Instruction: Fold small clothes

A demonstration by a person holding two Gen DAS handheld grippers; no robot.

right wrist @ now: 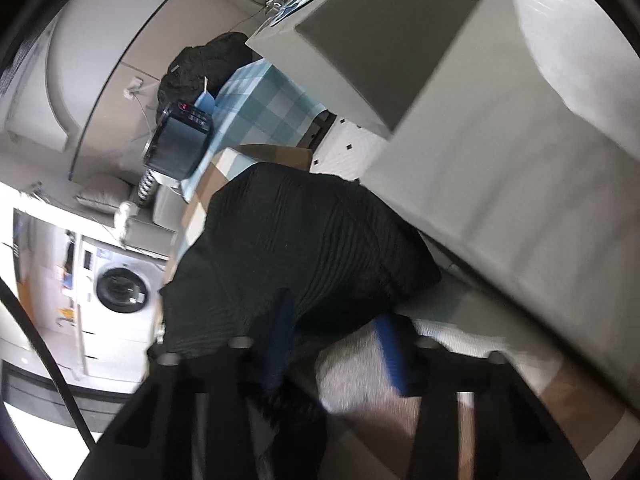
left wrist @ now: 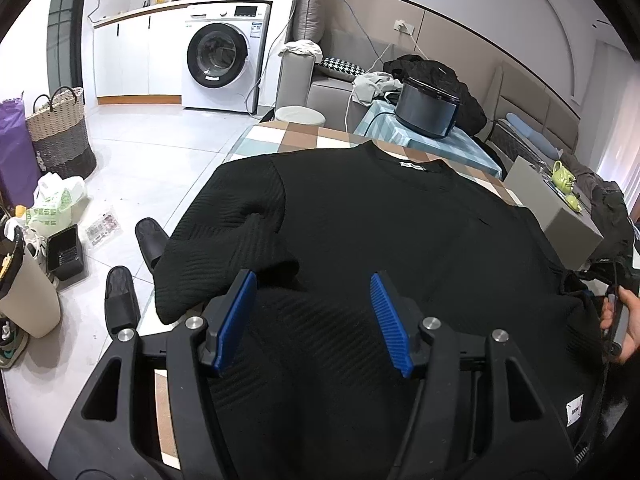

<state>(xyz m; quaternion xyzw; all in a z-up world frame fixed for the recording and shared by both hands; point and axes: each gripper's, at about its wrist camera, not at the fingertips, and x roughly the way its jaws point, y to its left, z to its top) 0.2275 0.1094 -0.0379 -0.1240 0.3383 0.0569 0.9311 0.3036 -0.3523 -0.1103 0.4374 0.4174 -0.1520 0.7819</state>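
A black ribbed sweater (left wrist: 380,232) lies spread on the checkered table (left wrist: 304,132), its collar at the far end and its left sleeve (left wrist: 232,232) folded in over the body. My left gripper (left wrist: 313,278) hovers at the near hem, jaws apart, both blue pads bare, with fabric lying between and under them. The right wrist view is blurred. There my right gripper (right wrist: 334,308) is at a rounded edge of the sweater (right wrist: 304,240); its pads stand apart, the fabric edge reaches between the tips, and table shows in the gap. A person's hand (left wrist: 620,320) is at the right edge.
A dark cooker (left wrist: 426,108) stands on the far blue-checked table. A grey box (left wrist: 556,208) with a green teapot (left wrist: 562,178) sits close on the right. On the floor to the left are slippers (left wrist: 150,240), a woven basket (left wrist: 62,132), bags and a washing machine (left wrist: 218,64).
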